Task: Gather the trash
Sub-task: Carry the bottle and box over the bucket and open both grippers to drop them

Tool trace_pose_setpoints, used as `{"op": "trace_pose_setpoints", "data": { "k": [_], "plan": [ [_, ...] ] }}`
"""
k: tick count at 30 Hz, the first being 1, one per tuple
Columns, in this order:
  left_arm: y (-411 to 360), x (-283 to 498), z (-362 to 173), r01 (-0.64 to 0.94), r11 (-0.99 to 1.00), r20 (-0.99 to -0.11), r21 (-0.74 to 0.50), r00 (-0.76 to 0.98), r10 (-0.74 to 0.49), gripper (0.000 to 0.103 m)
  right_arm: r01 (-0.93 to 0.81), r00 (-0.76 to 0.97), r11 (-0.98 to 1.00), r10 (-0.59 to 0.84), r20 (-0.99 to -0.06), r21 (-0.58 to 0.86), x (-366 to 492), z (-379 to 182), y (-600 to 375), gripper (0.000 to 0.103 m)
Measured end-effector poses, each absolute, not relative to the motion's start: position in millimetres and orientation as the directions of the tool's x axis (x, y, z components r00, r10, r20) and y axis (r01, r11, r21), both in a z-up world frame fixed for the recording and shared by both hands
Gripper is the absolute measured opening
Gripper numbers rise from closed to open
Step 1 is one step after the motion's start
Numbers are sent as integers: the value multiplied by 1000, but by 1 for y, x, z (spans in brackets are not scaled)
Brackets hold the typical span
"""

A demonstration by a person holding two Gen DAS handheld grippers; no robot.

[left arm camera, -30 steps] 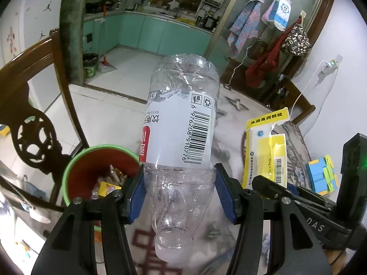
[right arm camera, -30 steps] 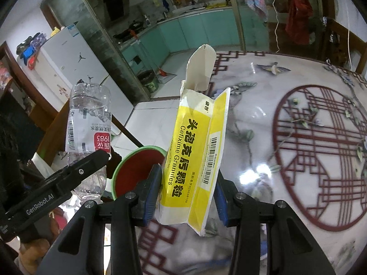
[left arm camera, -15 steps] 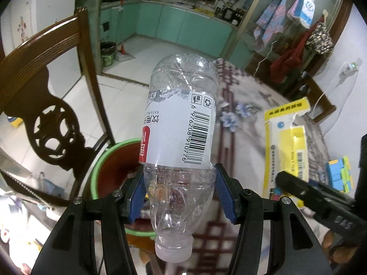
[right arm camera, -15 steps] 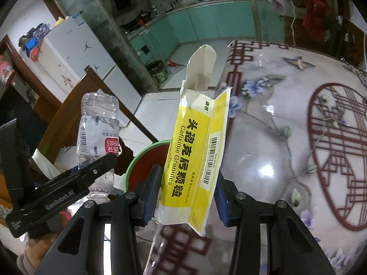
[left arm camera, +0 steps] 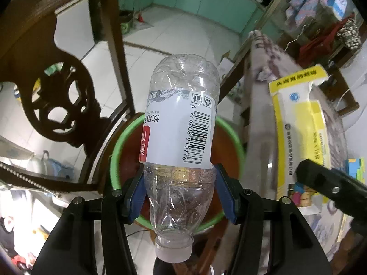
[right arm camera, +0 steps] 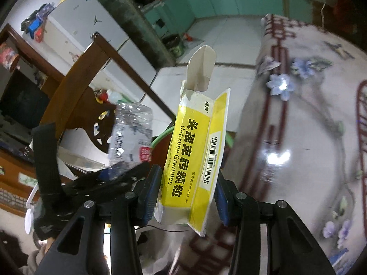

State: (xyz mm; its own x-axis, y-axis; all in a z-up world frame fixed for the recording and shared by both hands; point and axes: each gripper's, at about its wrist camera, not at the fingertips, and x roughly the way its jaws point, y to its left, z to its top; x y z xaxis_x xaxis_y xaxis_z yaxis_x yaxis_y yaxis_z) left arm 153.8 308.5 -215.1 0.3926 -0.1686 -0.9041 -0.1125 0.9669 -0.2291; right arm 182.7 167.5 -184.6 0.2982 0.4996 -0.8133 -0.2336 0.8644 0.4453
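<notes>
My left gripper (left arm camera: 181, 194) is shut on an empty clear plastic bottle (left arm camera: 183, 123), cap end towards the camera, its white label with a barcode facing me. The bottle hangs right over a red bin with a green rim (left arm camera: 117, 160). My right gripper (right arm camera: 187, 197) is shut on a flattened yellow and white medicine box (right arm camera: 197, 149) with its top flap open. In the right wrist view the bottle (right arm camera: 130, 135) and the left gripper's body sit at lower left, and the bin's rim (right arm camera: 162, 135) peeks out behind the box. The box (left arm camera: 302, 133) also shows at right in the left wrist view.
A dark carved wooden chair (left arm camera: 45, 73) stands close to the left of the bin. The table with a flowered, red-patterned cloth (right arm camera: 298, 119) lies to the right. White tiled floor (left arm camera: 179, 36) stretches towards teal kitchen cabinets. A colourful toy (left arm camera: 354, 167) sits at the far right.
Both grippers have moved leftwards and down off the table edge, tilting more downward. The bottle now hangs over the bin, and the box has come to the table's edge beside it.
</notes>
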Motion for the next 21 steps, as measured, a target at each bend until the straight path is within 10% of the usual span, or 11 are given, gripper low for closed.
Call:
{"op": "trace_pose_setpoints", "data": {
  "k": [14, 21],
  "plan": [
    [329, 176, -238, -153, 962, -919, -226, 361, -158, 56, -258, 248, 868, 483, -840, 423, 204, -204, 195, 48],
    [331, 181, -232, -155, 957, -905, -245, 392, -168, 81, -236, 306, 897, 434, -847, 375, 206, -197, 186, 52]
  ]
}}
